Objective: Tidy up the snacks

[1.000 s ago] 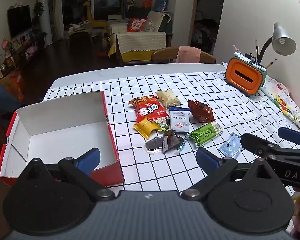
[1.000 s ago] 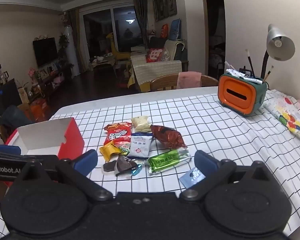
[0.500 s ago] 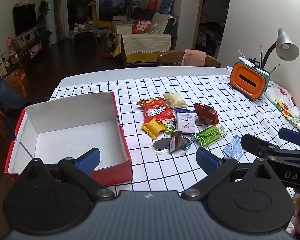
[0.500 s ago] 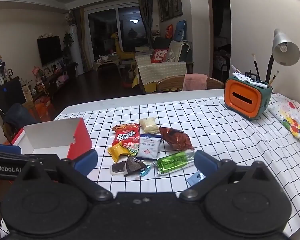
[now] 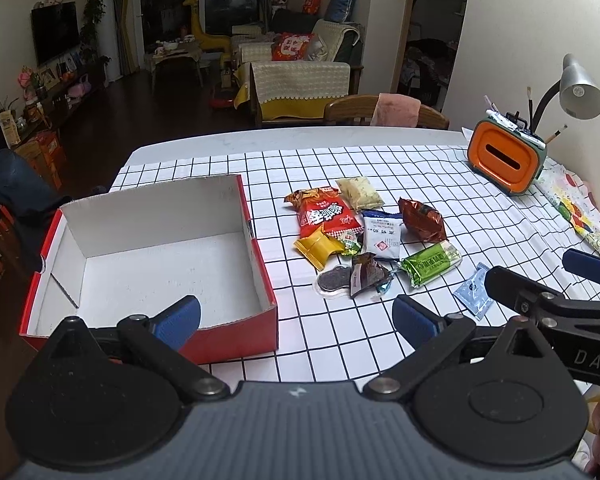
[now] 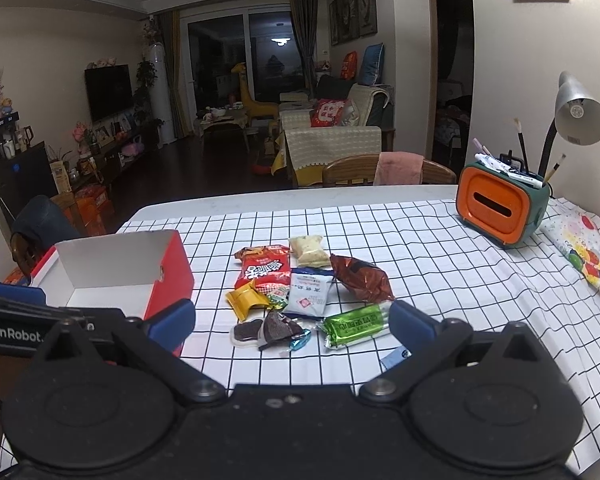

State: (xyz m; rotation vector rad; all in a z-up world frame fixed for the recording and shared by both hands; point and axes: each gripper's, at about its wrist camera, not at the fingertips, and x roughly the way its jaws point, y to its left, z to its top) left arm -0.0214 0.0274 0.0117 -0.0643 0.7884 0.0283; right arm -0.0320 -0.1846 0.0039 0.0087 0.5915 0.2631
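A pile of snack packets lies mid-table: a red chip bag [image 5: 326, 214], a white packet [image 5: 381, 235], a brown foil bag [image 5: 423, 219], a green bar [image 5: 432, 263], a yellow packet [image 5: 318, 247], a dark cookie [image 5: 334, 281] and a pale blue sachet [image 5: 473, 296]. An open red box [image 5: 256, 248] with a white empty inside stands to their left. My left gripper [image 5: 296, 318] is open and empty above the table's near edge. My right gripper [image 6: 292, 322] is open and empty, near the green bar [image 6: 356, 326]; its side also shows in the left wrist view [image 5: 548, 304].
An orange pen holder [image 5: 506, 162] and a grey desk lamp [image 5: 578, 92] stand at the back right. A patterned wrapped roll [image 5: 580, 216] lies along the right edge. A wooden chair [image 5: 384, 110] stands behind the table's far edge.
Both grippers have risen and pulled back a little, so the table and box look smaller and lower. The snacks and box have not moved.
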